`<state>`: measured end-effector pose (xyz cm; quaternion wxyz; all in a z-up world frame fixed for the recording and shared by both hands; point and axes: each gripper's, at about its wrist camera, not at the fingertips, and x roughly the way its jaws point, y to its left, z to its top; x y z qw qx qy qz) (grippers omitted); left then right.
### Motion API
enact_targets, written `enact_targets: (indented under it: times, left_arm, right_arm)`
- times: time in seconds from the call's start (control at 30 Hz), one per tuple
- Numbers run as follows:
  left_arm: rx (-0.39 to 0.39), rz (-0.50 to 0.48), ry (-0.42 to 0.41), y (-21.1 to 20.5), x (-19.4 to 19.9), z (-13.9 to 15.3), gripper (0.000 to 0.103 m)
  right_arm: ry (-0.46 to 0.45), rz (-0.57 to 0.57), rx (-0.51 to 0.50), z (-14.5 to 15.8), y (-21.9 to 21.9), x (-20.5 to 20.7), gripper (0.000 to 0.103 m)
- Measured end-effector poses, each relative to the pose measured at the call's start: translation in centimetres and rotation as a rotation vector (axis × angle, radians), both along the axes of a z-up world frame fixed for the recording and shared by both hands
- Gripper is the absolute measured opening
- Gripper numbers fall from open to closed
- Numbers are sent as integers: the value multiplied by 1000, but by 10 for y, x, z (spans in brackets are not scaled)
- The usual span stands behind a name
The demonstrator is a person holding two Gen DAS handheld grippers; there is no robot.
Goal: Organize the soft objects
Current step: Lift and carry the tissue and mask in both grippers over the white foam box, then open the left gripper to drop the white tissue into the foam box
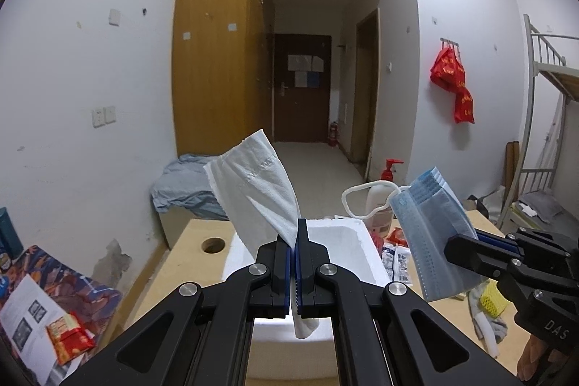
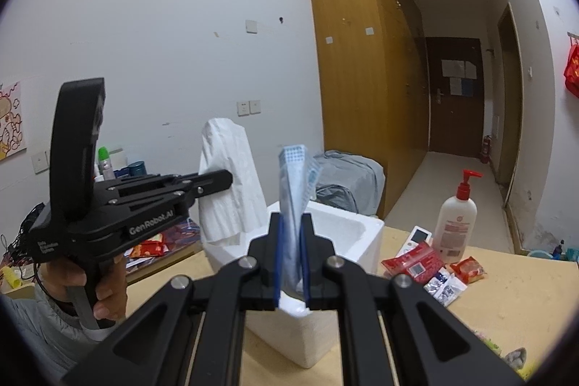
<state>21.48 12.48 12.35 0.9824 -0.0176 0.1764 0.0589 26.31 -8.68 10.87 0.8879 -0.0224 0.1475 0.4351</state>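
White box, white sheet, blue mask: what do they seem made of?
White box: likely foam, with thick matte grainy walls.
White sheet: tissue paper, embossed and creased.
Blue mask: apparently nonwoven fabric, pleated, with a white ear loop.

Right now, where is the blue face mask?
The blue face mask is held in the air, pinched in the right gripper, above the white foam box, to the right of the white tissue in the left gripper.

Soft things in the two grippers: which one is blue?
The pleated blue face mask, with a white ear loop, clamped in the right gripper. The left gripper pinches a plain white paper tissue.
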Motion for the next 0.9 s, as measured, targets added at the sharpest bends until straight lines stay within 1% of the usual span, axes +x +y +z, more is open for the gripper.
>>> enact_targets:
  times: [0.17, 0.37, 0.5, 0.7, 0.77, 0.83, 0.9]
  left_arm:
    - [-8, -22, 21, 4, 27, -3, 1]
    - [-51, -40, 77, 16, 57, -18, 1]
    - [-62, -54, 110, 17, 66, -29, 1]
    - [-61, -74, 141, 15, 74, -36, 1]
    - [-71, -71, 149, 17, 77, -38, 2]
    - [-88, -73, 154, 20, 78, -40, 4]
    - [-86, -78, 168, 21, 79, -42, 9]
  right_arm:
    - [7, -19, -5, -1, 2, 10, 11]
    - [17, -21, -17, -5, 7, 15, 11]
    - [24, -21, -22, -7, 10, 17, 11]
    - [22, -23, -25, -7, 11, 16, 11]
    - [21, -24, -27, -7, 12, 16, 11]
    - [21, -26, -28, -7, 12, 16, 11]
    - [20, -26, -28, -7, 12, 15, 11]
